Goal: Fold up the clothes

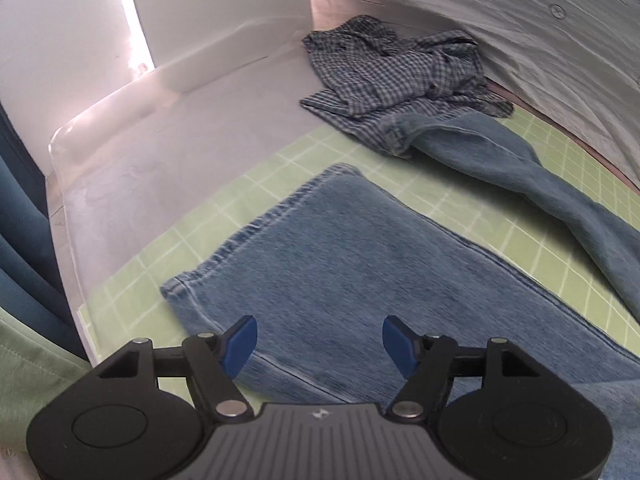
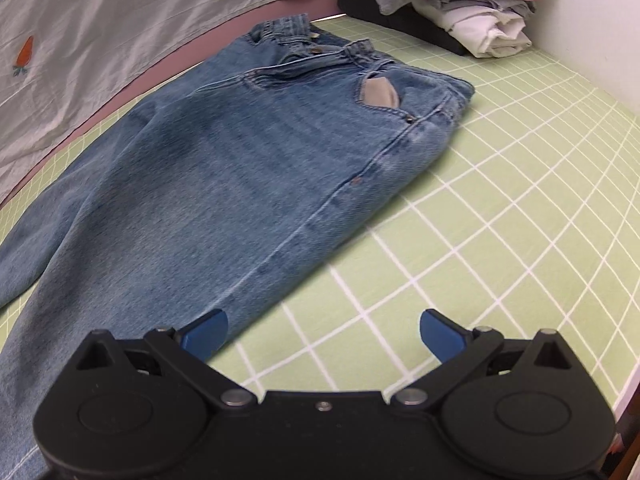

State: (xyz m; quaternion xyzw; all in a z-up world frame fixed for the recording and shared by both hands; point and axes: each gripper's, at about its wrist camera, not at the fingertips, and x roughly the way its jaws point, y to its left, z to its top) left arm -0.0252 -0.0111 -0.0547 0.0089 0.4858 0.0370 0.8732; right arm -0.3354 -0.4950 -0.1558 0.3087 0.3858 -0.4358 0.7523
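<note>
A pair of blue jeans lies spread on a green gridded mat. In the left wrist view the near leg [image 1: 360,264] ends in a hem at the left, and the other leg [image 1: 520,168] runs off to the right. My left gripper [image 1: 319,344] is open and empty just above the near leg. In the right wrist view the jeans' waist and hip [image 2: 248,148] lie flat, pocket lining showing. My right gripper [image 2: 323,334] is open and empty, over the jeans' near edge and the mat [image 2: 500,216].
A crumpled blue checked shirt [image 1: 396,76] lies at the far end of the legs. A grey sheet [image 2: 100,40] hangs along the back. A stack of folded clothes [image 2: 472,12] sits in the far right corner. A white tabletop [image 1: 168,152] lies left of the mat.
</note>
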